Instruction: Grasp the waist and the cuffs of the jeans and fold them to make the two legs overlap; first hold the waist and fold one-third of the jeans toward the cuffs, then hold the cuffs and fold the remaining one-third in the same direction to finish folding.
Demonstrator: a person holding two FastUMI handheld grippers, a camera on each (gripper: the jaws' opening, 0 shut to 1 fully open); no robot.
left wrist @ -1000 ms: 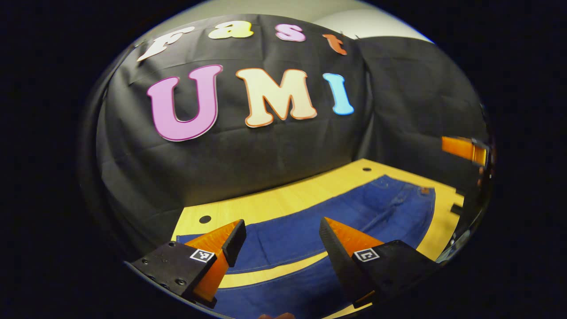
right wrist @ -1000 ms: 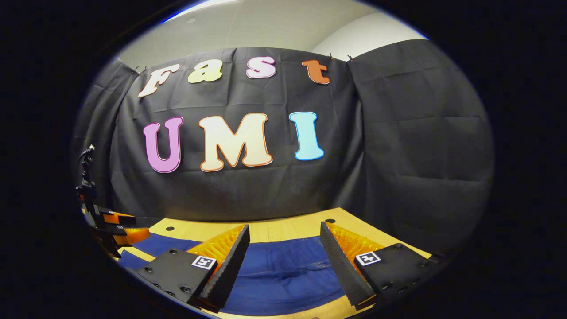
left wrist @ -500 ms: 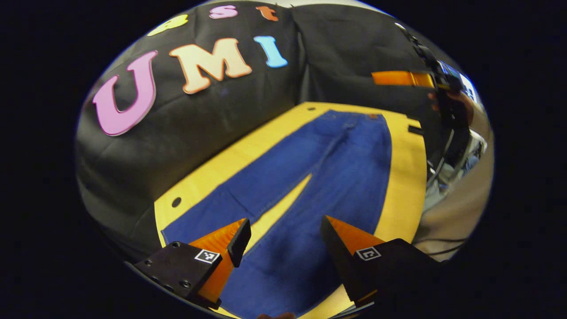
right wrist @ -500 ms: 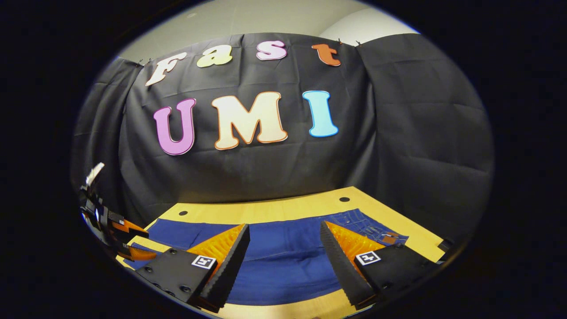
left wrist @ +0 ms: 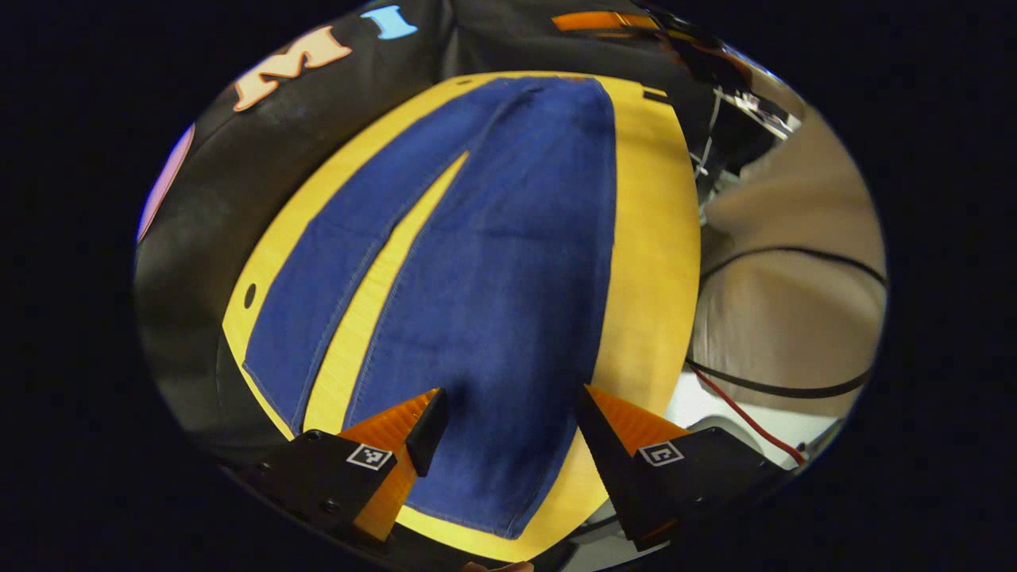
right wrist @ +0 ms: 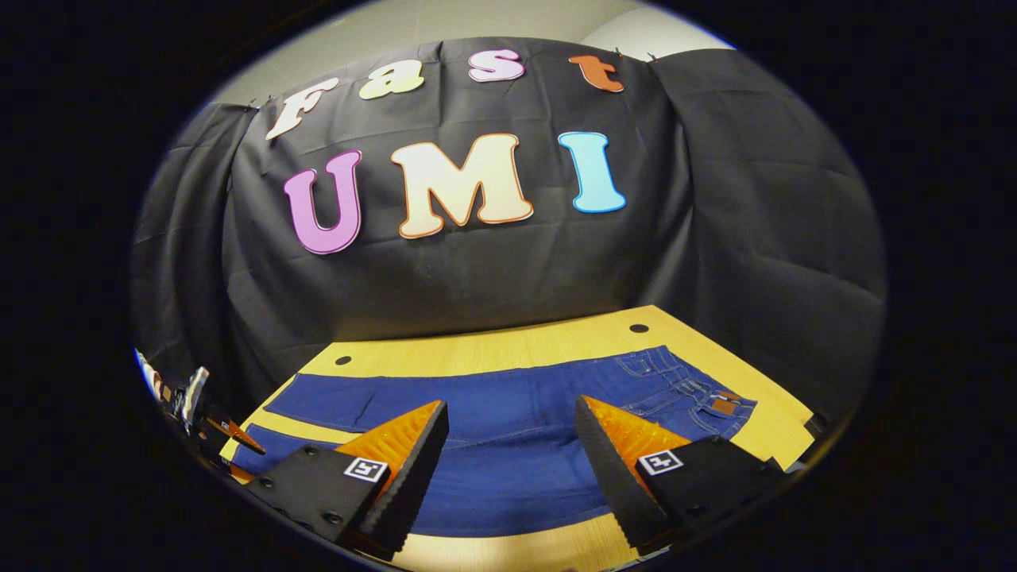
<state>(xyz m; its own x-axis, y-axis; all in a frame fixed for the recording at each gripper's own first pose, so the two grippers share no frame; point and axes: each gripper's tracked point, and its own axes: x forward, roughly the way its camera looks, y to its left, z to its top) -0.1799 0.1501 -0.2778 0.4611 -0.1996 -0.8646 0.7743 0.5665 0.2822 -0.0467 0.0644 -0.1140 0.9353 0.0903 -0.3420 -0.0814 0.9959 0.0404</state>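
Blue jeans [left wrist: 493, 262] lie flat on the yellow wooden table [left wrist: 651, 238], legs spread with a narrow wedge of table between them. In the left gripper view the cuffs are near me and the waist is at the far end. My left gripper [left wrist: 508, 413] hangs open above the nearer leg, close to its cuff [left wrist: 477, 500], holding nothing. In the right gripper view the jeans [right wrist: 508, 413] run across the table, waist and leather patch [right wrist: 723, 405] at the right. My right gripper [right wrist: 512, 429] is open over the upper legs, apart from the cloth.
The black cloth wall stands close behind the table's [right wrist: 493, 349] far edge. Small holes [left wrist: 249, 295] [right wrist: 638, 327] mark the tabletop. Beyond the table's front edge, cables [left wrist: 786, 262] lie on a pale floor. The other gripper [left wrist: 604, 20] shows past the waist.
My left gripper has tipped down and swung round, so its view now runs along the whole jeans from the cuffs. My right gripper has tilted down a little, bringing the waist into sight.
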